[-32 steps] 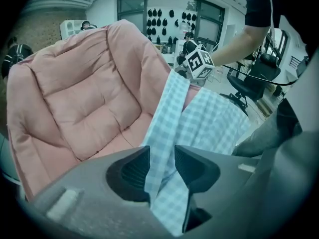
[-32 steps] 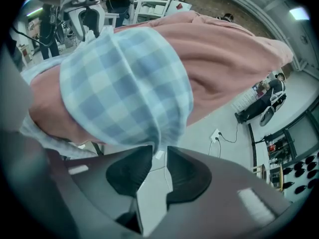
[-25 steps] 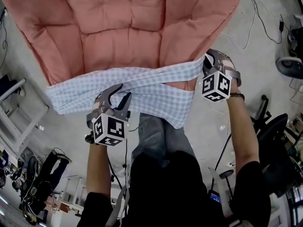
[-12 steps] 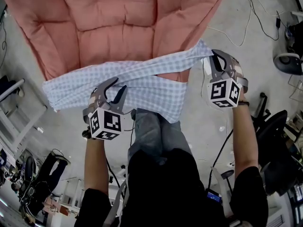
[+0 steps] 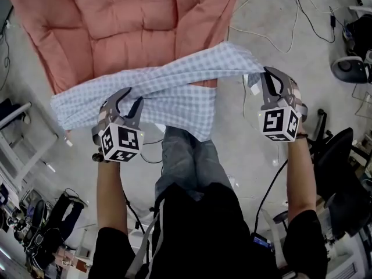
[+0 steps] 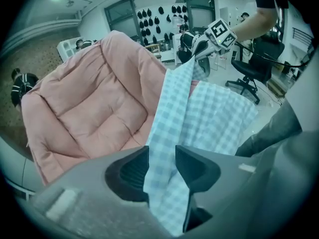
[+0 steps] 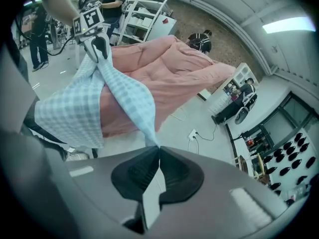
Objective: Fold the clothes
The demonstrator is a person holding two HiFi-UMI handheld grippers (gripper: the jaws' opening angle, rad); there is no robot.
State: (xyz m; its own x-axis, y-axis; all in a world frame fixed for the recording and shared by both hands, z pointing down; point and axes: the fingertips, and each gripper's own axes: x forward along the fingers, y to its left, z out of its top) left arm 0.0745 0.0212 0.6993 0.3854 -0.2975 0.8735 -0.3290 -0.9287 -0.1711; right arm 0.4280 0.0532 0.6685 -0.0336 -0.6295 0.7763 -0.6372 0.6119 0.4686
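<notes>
The left gripper [image 6: 161,151] held its two dark ribbed pads against a narrow band of the checked cloth [image 6: 199,114], one pad on each side. The band rose from the jaws as a gathered strip to the right gripper [image 6: 193,53], where its far end met the tips below the marker cube [image 6: 221,32]. A wider panel of the cloth hung loose to the right of the strip. The pink padded chair [image 6: 94,101] stood behind, and the cloth overlapped its right edge. A black office chair [image 6: 251,71] stood at the far right.
</notes>
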